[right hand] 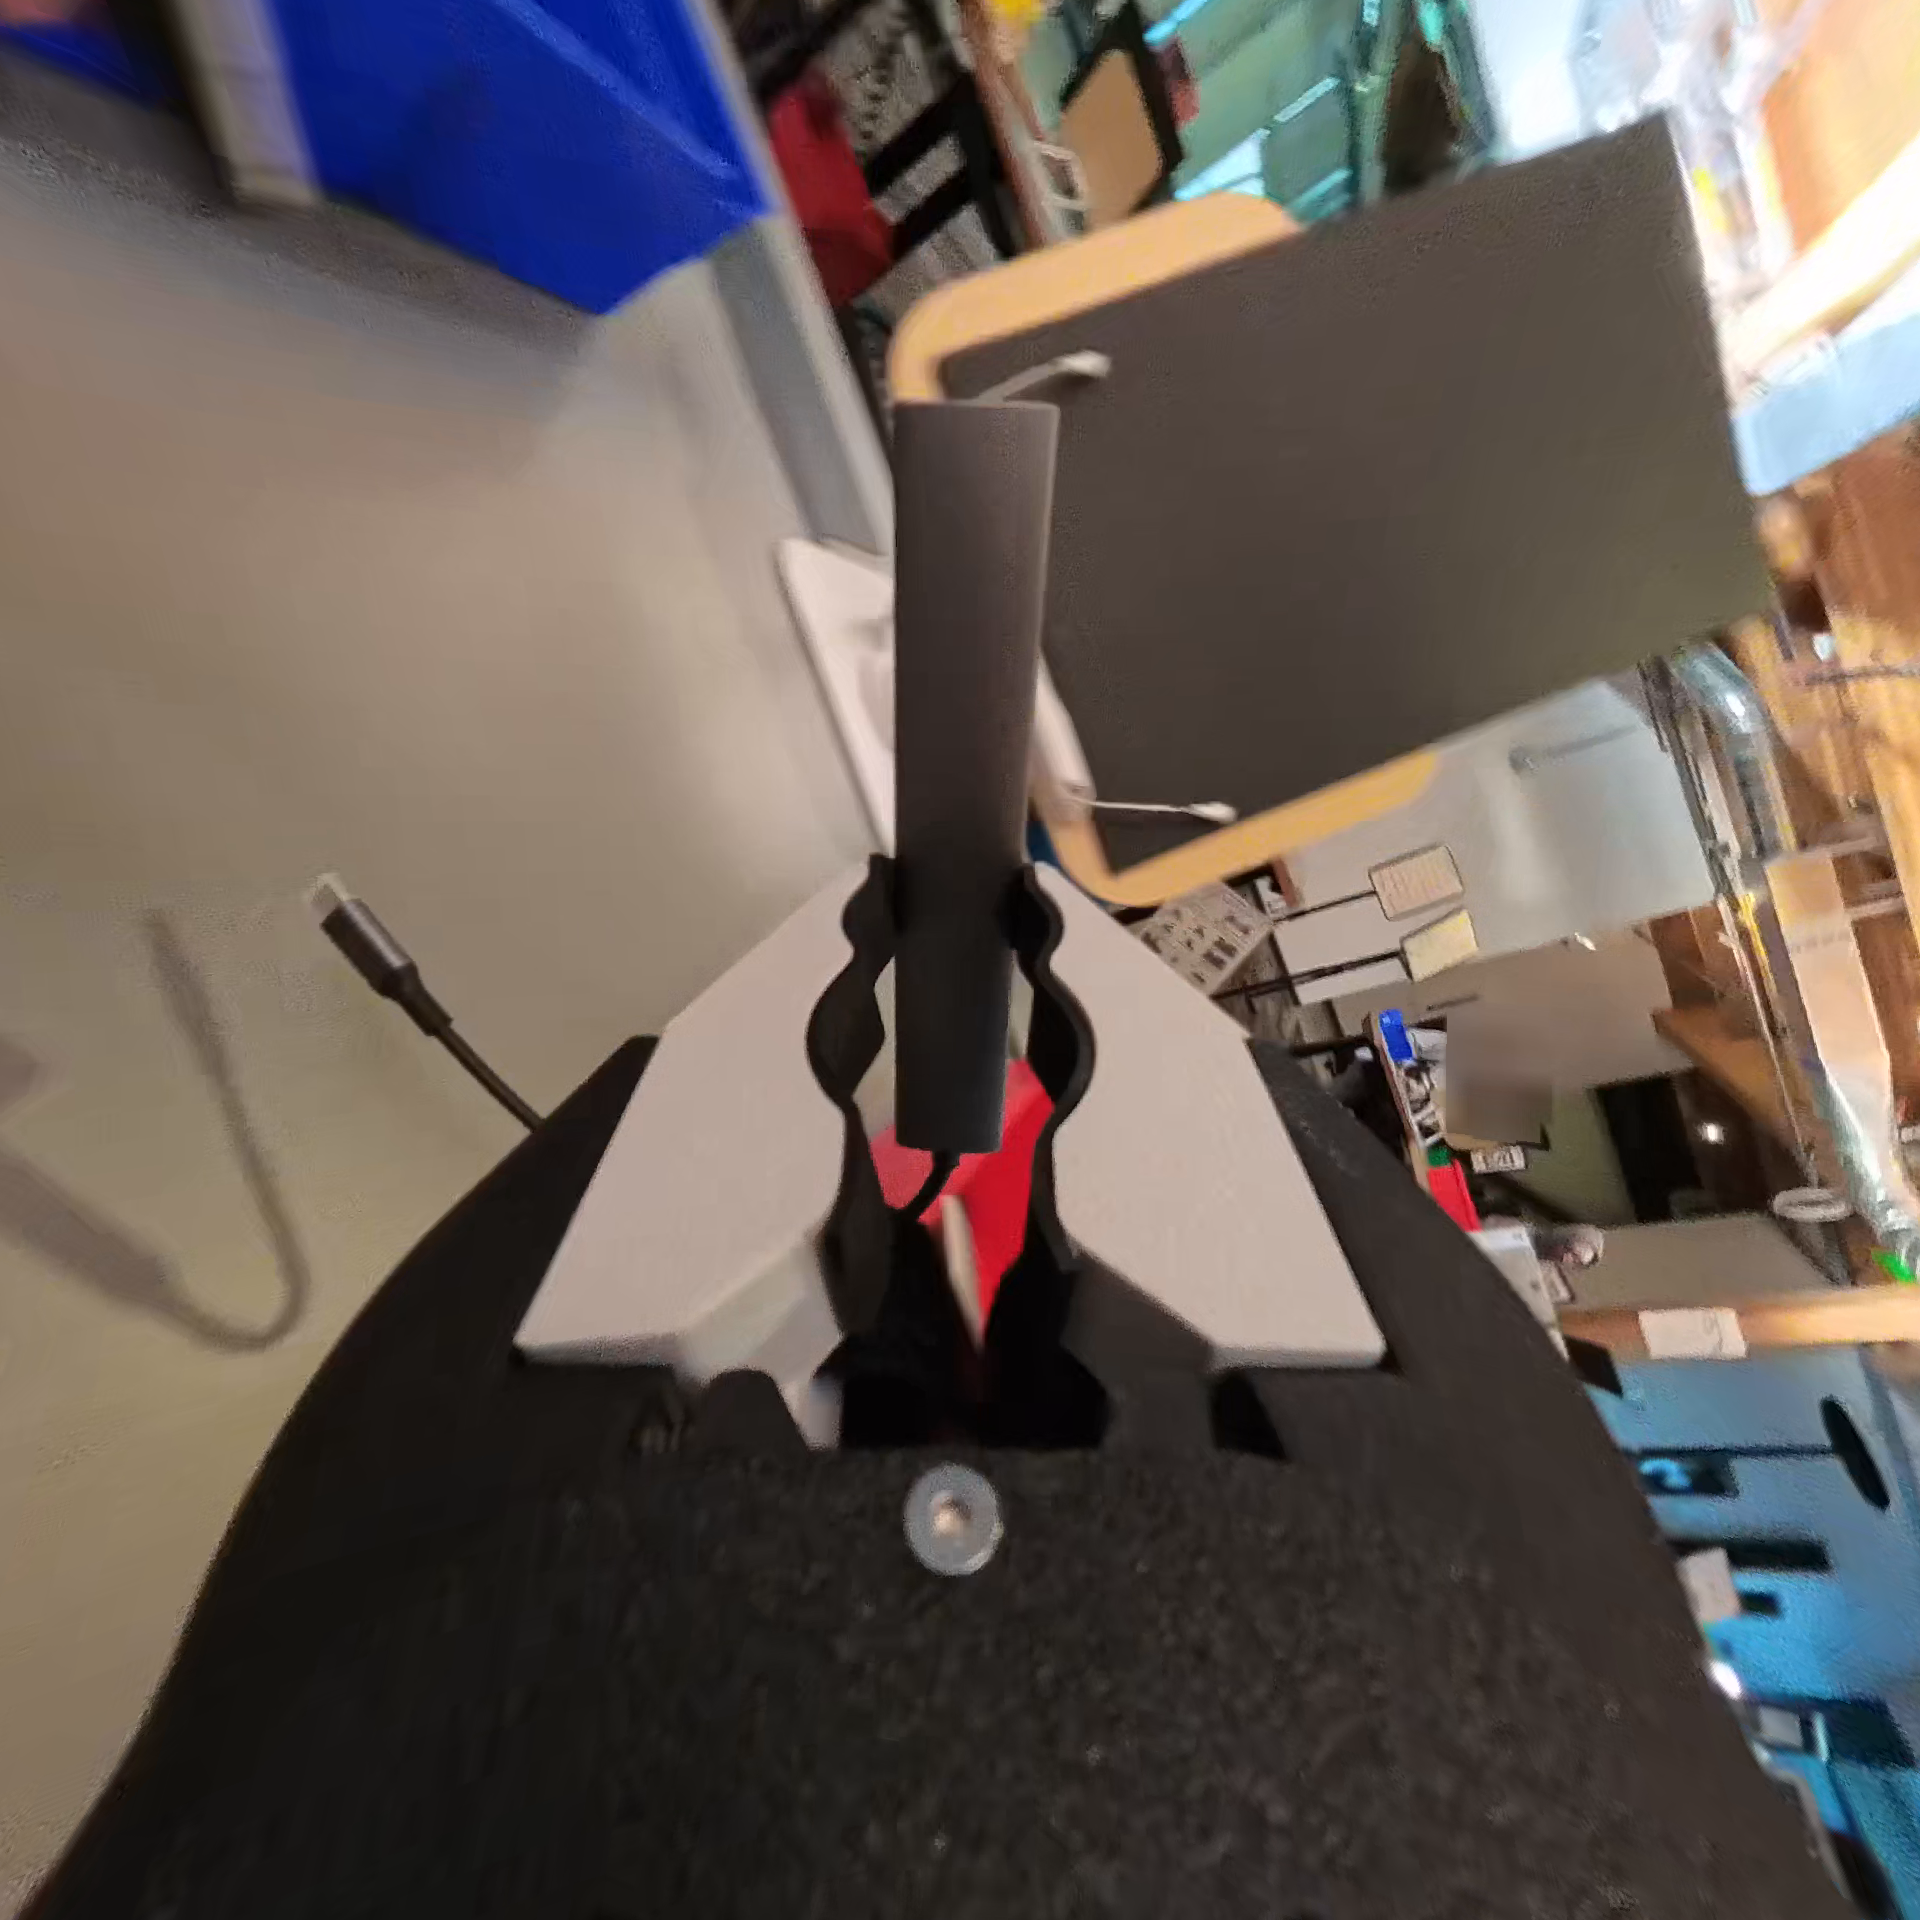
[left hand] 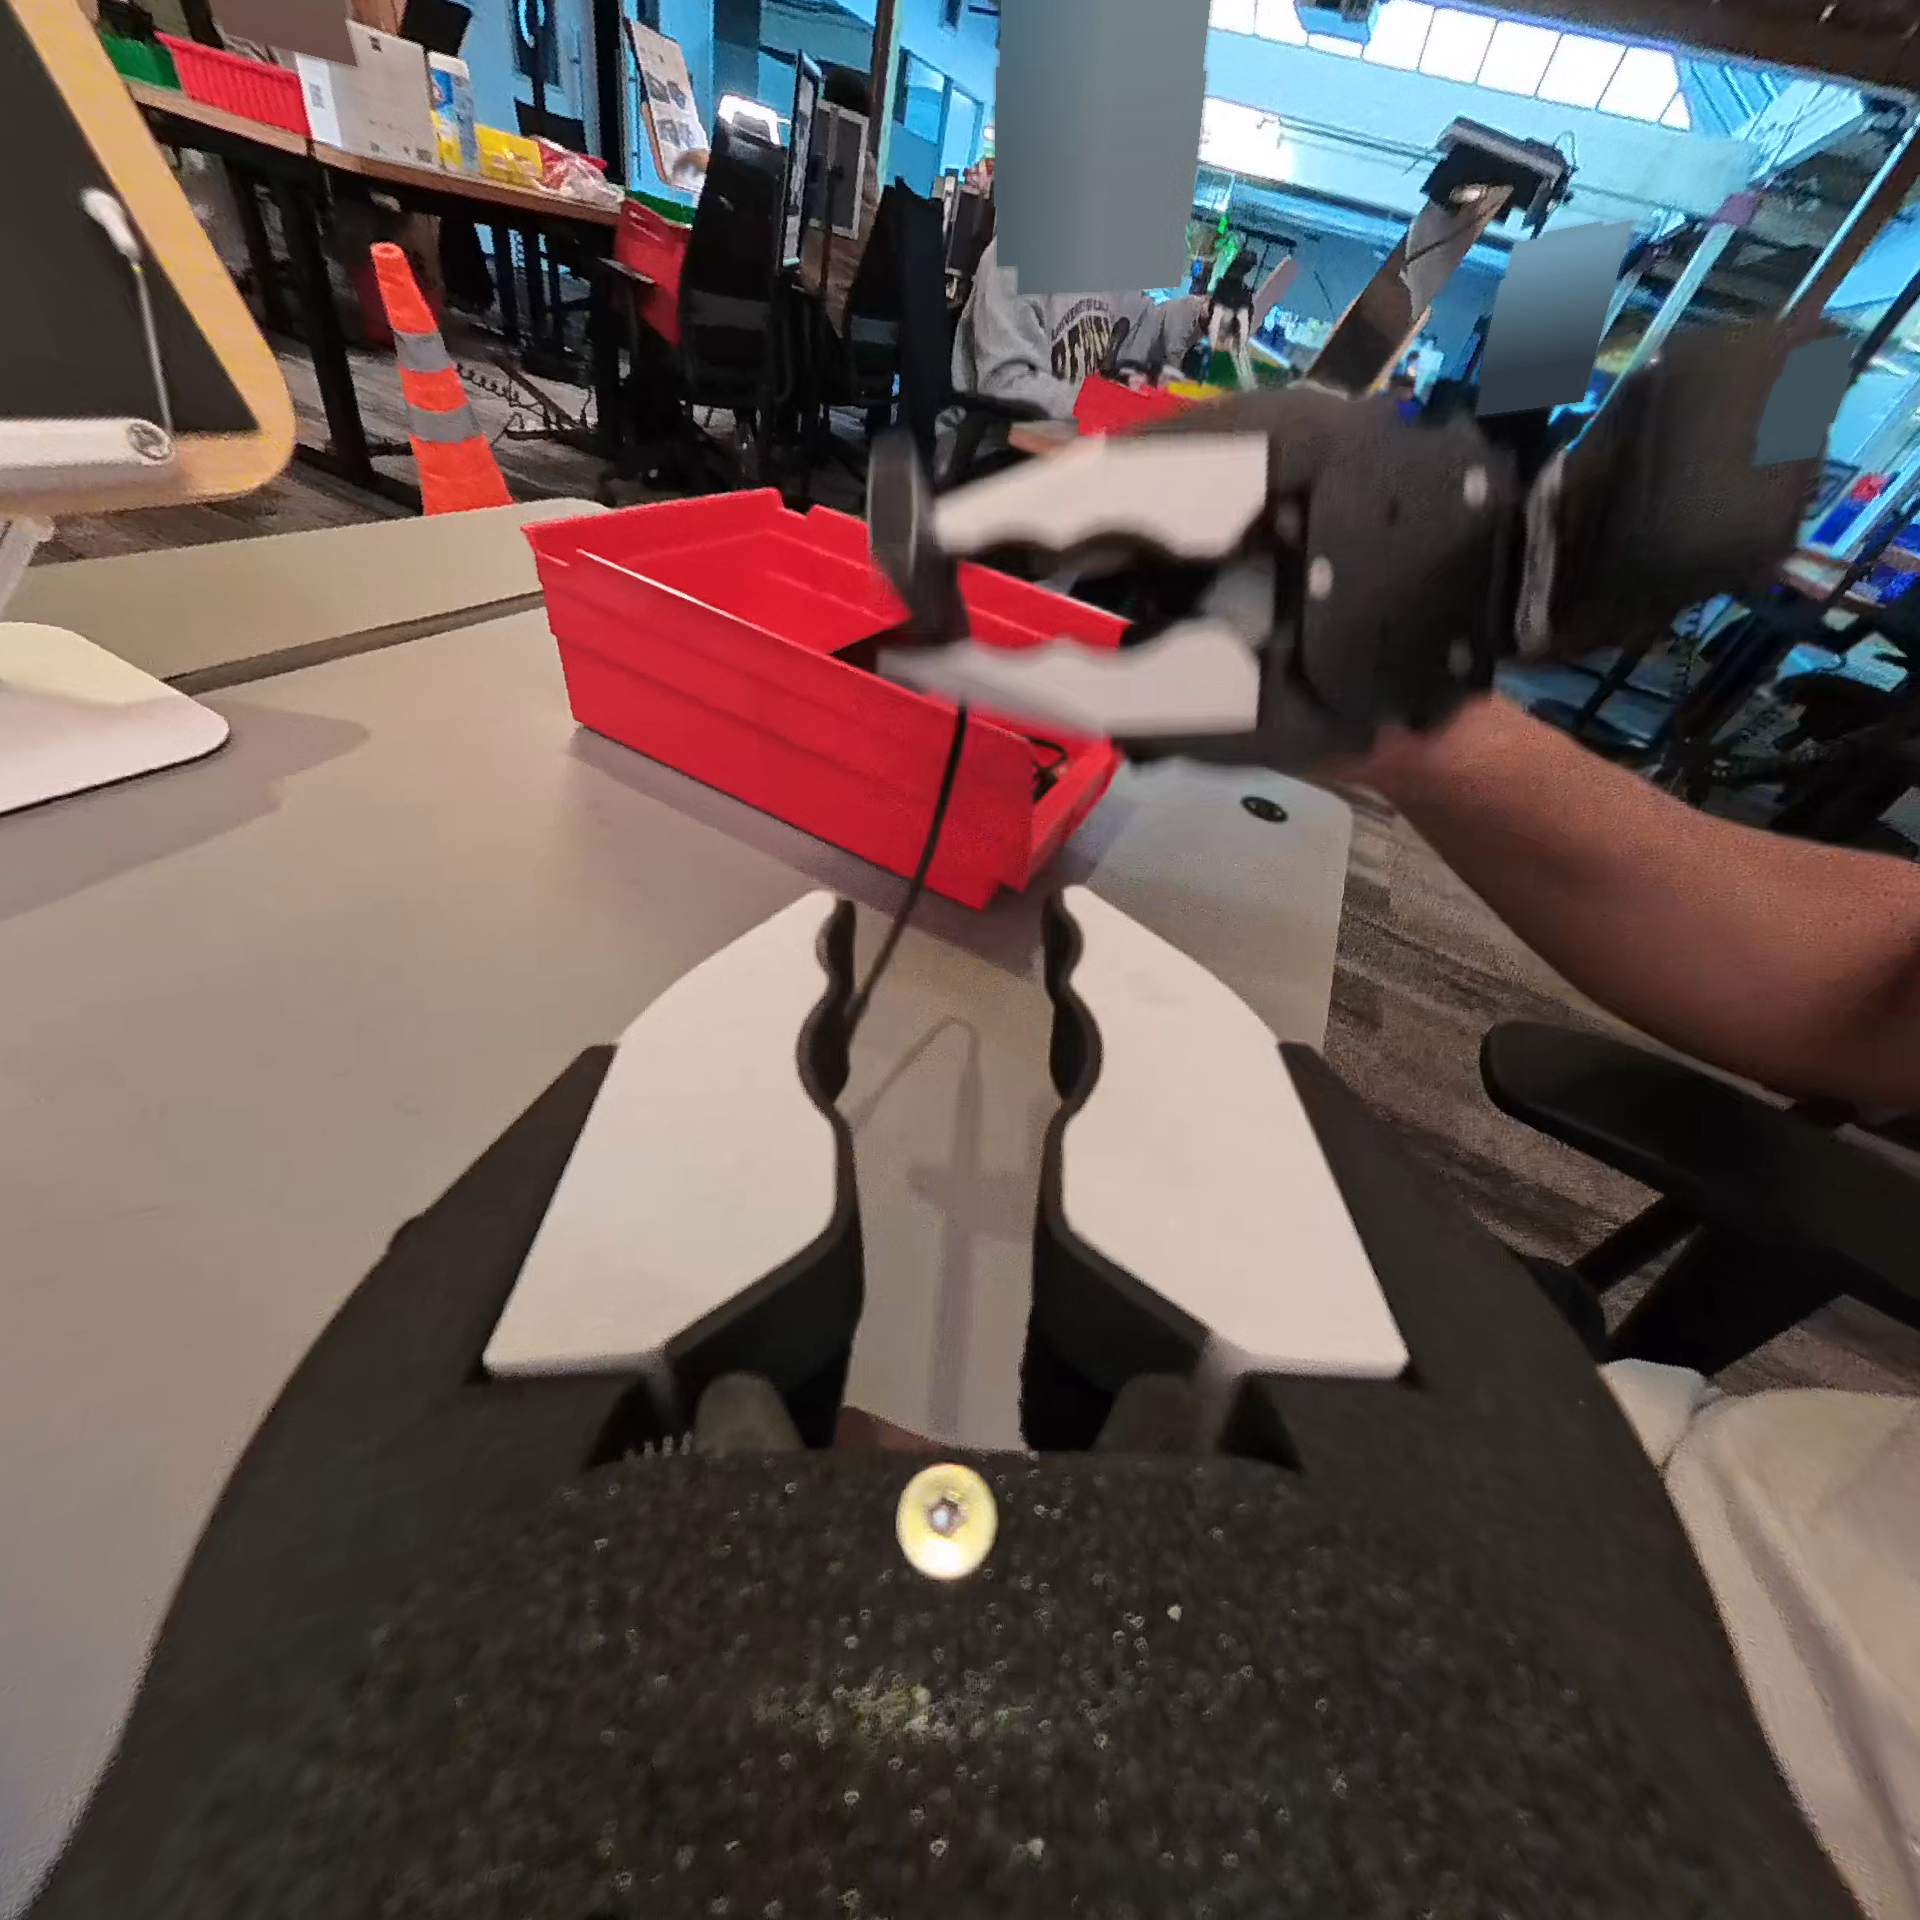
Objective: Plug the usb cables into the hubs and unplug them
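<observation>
My right gripper (right hand: 961, 894) is shut on a long dark grey hub (right hand: 966, 707) that sticks out past its fingertips. In the left wrist view the right gripper (left hand: 914, 592) holds the hub (left hand: 912, 540) in the air above a red bin (left hand: 748, 675). A thin black cable (left hand: 935, 810) hangs from the hub down to my left gripper (left hand: 948, 914). The left gripper is open and low over the table, and the cable's lower end slips behind its left fingertip. In the right wrist view a grey USB plug (right hand: 358, 925) on a black cable hangs free above the table.
The red bin holds more black cable at its near end. A dark monitor with a tan frame (left hand: 125, 260) stands on a white stand at the table's left. A blue bin (right hand: 520, 135) sits on the table. A black chair armrest (left hand: 1662, 1122) is off the table's right edge. The grippers' ends are close to 12 centimeters from one another.
</observation>
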`<state>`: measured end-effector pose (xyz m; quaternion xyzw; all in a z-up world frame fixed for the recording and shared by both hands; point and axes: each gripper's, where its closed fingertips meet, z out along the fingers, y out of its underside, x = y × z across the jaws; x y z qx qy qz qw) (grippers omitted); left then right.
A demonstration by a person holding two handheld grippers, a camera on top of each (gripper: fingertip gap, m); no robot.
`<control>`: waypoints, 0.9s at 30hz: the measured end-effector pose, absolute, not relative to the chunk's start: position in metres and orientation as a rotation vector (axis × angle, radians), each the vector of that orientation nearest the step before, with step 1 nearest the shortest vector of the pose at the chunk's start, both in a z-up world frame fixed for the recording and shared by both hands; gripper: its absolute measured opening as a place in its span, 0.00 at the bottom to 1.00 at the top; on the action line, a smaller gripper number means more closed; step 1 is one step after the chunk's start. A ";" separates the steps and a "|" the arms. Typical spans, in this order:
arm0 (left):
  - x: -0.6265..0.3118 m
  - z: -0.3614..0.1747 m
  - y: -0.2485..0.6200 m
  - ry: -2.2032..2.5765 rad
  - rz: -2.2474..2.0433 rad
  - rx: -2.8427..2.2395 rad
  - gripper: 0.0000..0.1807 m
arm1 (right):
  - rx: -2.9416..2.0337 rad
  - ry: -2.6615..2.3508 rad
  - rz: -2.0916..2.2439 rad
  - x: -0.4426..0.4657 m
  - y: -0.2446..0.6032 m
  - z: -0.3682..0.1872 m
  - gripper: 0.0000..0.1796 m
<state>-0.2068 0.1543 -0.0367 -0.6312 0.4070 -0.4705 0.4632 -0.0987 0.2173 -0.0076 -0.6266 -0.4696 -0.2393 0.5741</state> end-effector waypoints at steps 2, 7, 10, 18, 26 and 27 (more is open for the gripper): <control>-0.204 -0.041 0.153 1.016 -1.165 -1.549 0.17 | -1.490 -1.021 -0.543 -0.063 0.235 0.036 0.12; -0.194 -0.070 0.151 1.120 -1.083 -1.602 0.14 | -1.527 -0.753 -0.353 0.026 0.283 0.122 0.12; -0.193 -0.082 0.151 1.183 -1.005 -1.616 0.14 | -1.658 -0.736 -0.282 0.069 0.318 0.099 0.12; -0.192 -0.088 0.148 1.223 -0.981 -1.628 0.14 | -2.216 -0.909 -0.200 0.136 0.355 -0.079 0.12; -0.195 -0.096 0.150 1.190 -0.997 -1.684 0.14 | -2.540 -1.332 -0.572 0.163 0.354 -0.177 0.12; -0.197 -0.097 0.149 1.184 -0.998 -1.694 0.14 | -2.557 -1.354 -0.567 0.162 0.354 -0.183 0.12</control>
